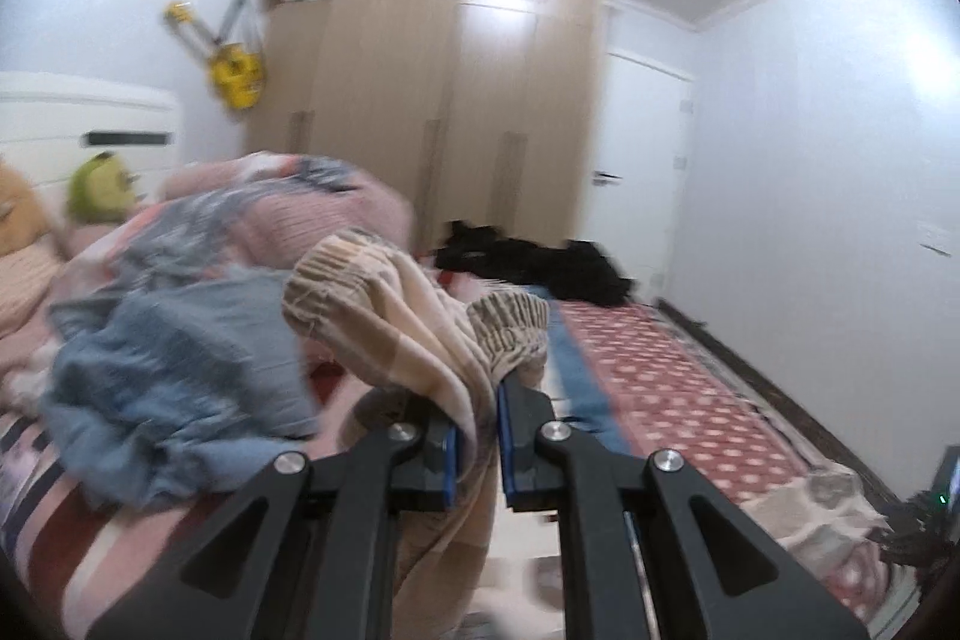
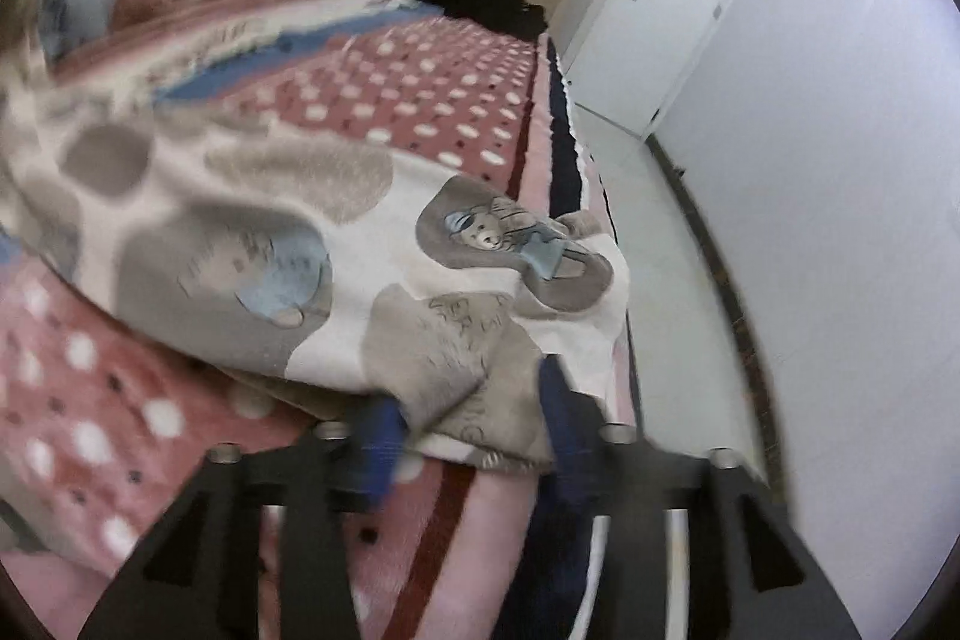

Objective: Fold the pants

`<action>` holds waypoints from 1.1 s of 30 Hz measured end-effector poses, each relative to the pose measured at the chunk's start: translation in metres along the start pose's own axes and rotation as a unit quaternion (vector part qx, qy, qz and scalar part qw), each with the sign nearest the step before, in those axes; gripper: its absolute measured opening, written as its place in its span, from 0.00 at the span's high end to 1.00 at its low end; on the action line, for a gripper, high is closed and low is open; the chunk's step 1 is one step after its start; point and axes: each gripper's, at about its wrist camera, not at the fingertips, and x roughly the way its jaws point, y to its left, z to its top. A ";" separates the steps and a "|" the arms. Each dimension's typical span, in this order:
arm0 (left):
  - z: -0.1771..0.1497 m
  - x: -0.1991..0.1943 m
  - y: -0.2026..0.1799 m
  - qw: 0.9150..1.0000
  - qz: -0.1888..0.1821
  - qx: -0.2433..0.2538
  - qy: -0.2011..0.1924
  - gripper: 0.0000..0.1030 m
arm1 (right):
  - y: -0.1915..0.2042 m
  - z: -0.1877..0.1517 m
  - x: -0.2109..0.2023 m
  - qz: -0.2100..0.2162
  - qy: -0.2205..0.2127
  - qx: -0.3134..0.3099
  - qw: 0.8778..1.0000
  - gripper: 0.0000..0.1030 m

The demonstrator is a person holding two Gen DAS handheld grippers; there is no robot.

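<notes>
The pants are cream with grey bear prints. In the left wrist view their gathered elastic waistband (image 1: 414,304) is lifted above the bed, and my left gripper (image 1: 477,436) is shut on the fabric just below it. In the right wrist view a printed leg (image 2: 336,244) stretches across the bed, its hem corner lying between the blue pads of my right gripper (image 2: 474,424). The right jaws stand apart with cloth between them; the view is blurred.
The bed has a pink and red dotted cover (image 2: 420,94). A blue garment (image 1: 174,370) and a rumpled pink quilt (image 1: 288,208) lie left. Black clothes (image 1: 534,268) lie at the far end. A wardrobe (image 1: 444,88), white door (image 2: 666,4) and floor strip (image 2: 666,244) are right.
</notes>
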 end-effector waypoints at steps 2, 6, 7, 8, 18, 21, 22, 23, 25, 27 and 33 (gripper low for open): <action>0.002 0.011 -0.034 0.999 -0.041 0.016 0.013 0.93 | -0.008 -0.004 -0.011 0.011 -0.006 0.024 1.000 0.59; -0.023 0.050 -0.115 0.987 -0.127 0.060 0.073 0.93 | -0.011 -0.012 -0.028 0.022 -0.022 0.037 0.999 0.59; -0.033 0.058 -0.131 0.984 -0.138 0.070 0.086 0.93 | -0.010 -0.013 -0.032 0.026 -0.025 0.038 0.999 0.59; -0.045 0.068 -0.149 0.980 -0.151 0.079 0.105 0.93 | -0.009 -0.014 -0.034 0.031 -0.029 0.040 0.998 0.59; -0.150 0.107 -0.213 0.929 -0.217 0.144 0.263 0.46 | 0.004 -0.010 -0.044 0.092 -0.044 0.052 0.993 0.57; -0.128 0.076 -0.182 0.936 -0.244 0.111 0.229 0.24 | 0.009 0.004 -0.041 0.124 -0.049 0.069 0.989 0.54; -0.122 0.069 -0.173 0.938 -0.244 0.106 0.223 0.24 | 0.011 0.010 -0.040 0.139 -0.052 0.077 0.986 0.54; -0.114 0.059 -0.158 0.944 -0.232 0.100 0.212 0.23 | 0.014 0.016 -0.039 0.155 -0.054 0.084 0.983 0.53; -0.108 0.048 -0.137 0.957 -0.188 0.106 0.191 0.21 | 0.025 0.033 -0.038 0.193 -0.061 0.099 0.974 0.48; -0.107 0.039 -0.110 0.968 -0.128 0.132 0.170 0.21 | 0.038 0.051 -0.035 0.243 -0.068 0.116 0.961 0.39; -0.127 0.048 -0.048 0.970 -0.039 0.145 0.191 0.21 | 0.086 0.102 -0.002 0.307 -0.043 0.130 0.942 0.28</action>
